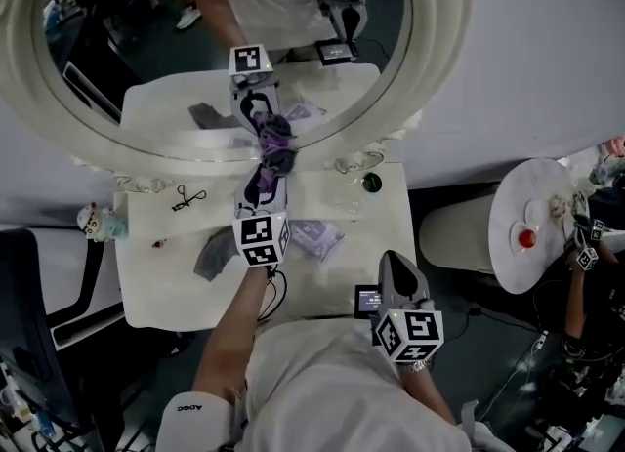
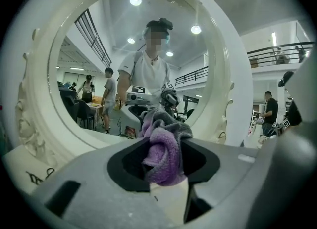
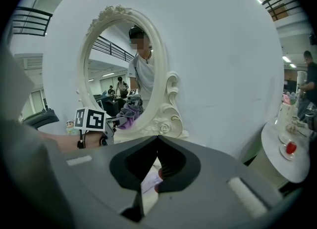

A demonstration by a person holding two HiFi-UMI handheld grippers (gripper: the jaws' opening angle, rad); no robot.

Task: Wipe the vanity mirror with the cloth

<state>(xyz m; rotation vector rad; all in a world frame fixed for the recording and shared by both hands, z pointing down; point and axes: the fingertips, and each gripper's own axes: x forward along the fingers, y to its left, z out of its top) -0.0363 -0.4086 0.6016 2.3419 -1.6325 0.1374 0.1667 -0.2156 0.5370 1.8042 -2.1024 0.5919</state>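
Note:
The vanity mirror is oval with a white ornate frame and stands at the back of the white table. My left gripper is shut on a purple and grey cloth, which sits at the mirror's lower edge. In the left gripper view the cloth bunches between the jaws right in front of the mirror glass. My right gripper hangs at the table's front right, shut with nothing in it. In the right gripper view its closed jaws point toward the mirror.
On the table lie an eyelash curler, a grey packet, a purple packet and a dark round knob. A small figurine stands at the left edge. A round white side table is at the right.

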